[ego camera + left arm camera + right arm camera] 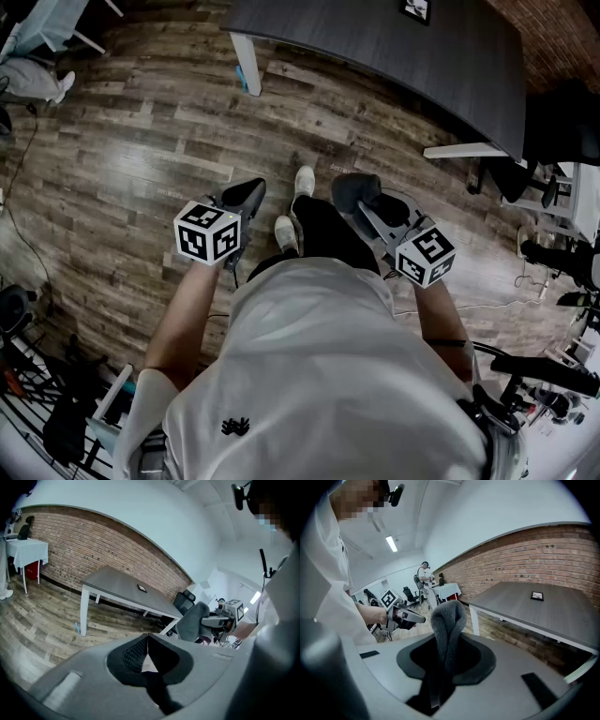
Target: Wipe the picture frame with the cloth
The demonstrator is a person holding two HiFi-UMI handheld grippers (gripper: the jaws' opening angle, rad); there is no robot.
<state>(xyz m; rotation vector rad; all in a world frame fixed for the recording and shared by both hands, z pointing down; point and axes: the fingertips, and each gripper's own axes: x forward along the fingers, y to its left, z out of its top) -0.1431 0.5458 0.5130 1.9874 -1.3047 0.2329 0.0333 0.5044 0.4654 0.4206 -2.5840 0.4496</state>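
Note:
A small dark picture frame [416, 9] lies flat on the long grey table [394, 47] at the far side; it also shows on the tabletop in the left gripper view as the picture frame [141, 588] and in the right gripper view as the picture frame [537, 596]. My right gripper [361, 195] is shut on a folded grey cloth [447, 625], which sticks up between its jaws. My left gripper [251, 193] is shut with nothing in it. Both grippers hang over the wooden floor, well short of the table.
The table has white legs [244, 64]. Black office chairs [539, 178] stand at the right. A white-clothed table [26, 550] stands by the brick wall. A person [425, 576] stands far off. Camera gear and cables [56, 412] lie at the lower left.

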